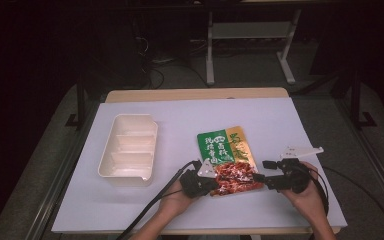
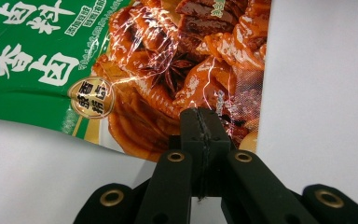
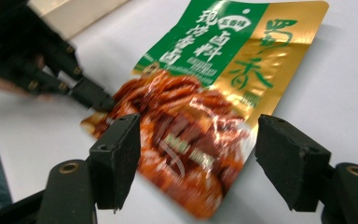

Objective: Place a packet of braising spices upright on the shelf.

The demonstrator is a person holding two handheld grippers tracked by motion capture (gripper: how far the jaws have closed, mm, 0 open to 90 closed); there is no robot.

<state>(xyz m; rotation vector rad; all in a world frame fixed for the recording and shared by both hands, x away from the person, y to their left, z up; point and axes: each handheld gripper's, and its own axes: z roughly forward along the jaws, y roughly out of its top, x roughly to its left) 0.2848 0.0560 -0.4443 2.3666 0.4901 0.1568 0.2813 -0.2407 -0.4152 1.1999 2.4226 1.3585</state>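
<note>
Lower centre of frame: seasoning packet point(image 1: 228, 161) (green, gold, red) flat on white surface point(image 1: 180, 115); left tongs point(image 1: 211, 184) clamped on its corner, right tongs point(image 1: 261, 171) spread wide, empty.

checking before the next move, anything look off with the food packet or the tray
Nothing stands out. The packet lies flat and unopened, its corner pinched by the left gripper; the right gripper is open beside it. The tray sits upright, empty.
</note>
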